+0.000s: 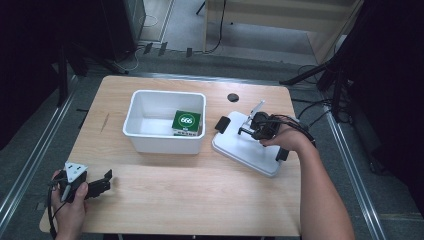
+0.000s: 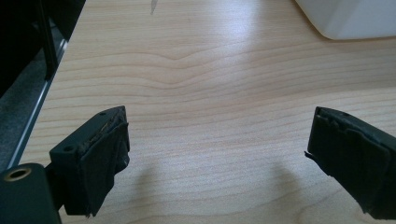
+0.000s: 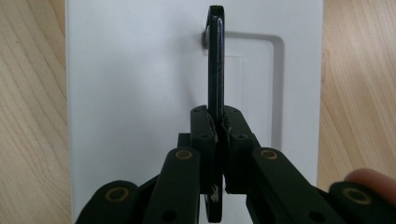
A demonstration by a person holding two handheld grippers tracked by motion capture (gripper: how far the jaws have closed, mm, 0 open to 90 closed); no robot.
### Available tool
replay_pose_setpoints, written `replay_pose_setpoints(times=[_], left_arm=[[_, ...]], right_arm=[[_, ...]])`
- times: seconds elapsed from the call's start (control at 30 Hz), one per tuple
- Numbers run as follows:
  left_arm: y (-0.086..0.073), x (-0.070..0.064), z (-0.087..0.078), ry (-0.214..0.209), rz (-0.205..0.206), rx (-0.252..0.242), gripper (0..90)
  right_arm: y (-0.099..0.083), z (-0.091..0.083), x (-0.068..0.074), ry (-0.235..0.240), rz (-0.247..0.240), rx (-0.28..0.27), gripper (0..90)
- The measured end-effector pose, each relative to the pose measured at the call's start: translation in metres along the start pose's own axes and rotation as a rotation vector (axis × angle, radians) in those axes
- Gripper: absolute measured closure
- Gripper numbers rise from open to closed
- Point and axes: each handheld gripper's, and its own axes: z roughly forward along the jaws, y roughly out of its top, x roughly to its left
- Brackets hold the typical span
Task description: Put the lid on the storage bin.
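Lid (image 1: 245, 145): white, flat on the table (image 1: 165, 200), just right of the bin (image 1: 150, 140).
Lid handle (image 3: 215, 60): thin, dark, standing on edge over the lid's recessed panel.
Right gripper (image 3: 218, 135): jaws pressed together on the handle's lower end.
Left gripper (image 2: 217, 154): jaws spread wide, bare wood between them, near the table's front left corner.
Bin contents: green box (image 1: 186, 121) at its right wall.

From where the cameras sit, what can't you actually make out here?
- Green box in the white bin: high view, print beyond "666" too small to read.
- Black handle clamped by the right gripper: right gripper view, its lower end is hidden behind the jaws.
- White lid: high view, the hand covers part.
- Left gripper: open, jaw tips cut off by the frame edge.
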Motion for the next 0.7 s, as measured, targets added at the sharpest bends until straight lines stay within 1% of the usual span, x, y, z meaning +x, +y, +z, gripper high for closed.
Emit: replay_pose_setpoints(times=[0.07, 0.17, 0.33, 0.43, 0.57, 0.7], left_arm=[[0.000, 0.000, 0.000, 0.000, -0.001, -0.002, 6.3], [0.000, 0.000, 0.000, -0.001, 0.001, 0.003, 6.3], [0.000, 0.000, 0.000, 0.000, 0.000, 0.002, 6.3], [0.000, 0.000, 0.000, 0.000, 0.001, 0.002, 6.3], [0.000, 0.000, 0.000, -0.002, -0.001, 0.003, 6.2], [0.000, 0.000, 0.000, -0.003, -0.002, 0.000, 6.3]], right_arm=[[-0.002, -0.001, -0.002, -0.003, 0.002, 0.000, 85.8], [-0.005, -0.005, -0.004, 0.006, 0.007, -0.016, 85.9], [-0.008, -0.014, -0.008, 0.003, -0.004, -0.026, 85.9], [-0.007, -0.022, -0.011, -0.010, -0.017, -0.034, 85.9], [-0.004, -0.033, -0.013, -0.019, -0.039, -0.065, 85.9], [0.000, -0.043, -0.015, -0.032, -0.057, -0.067, 85.9]])
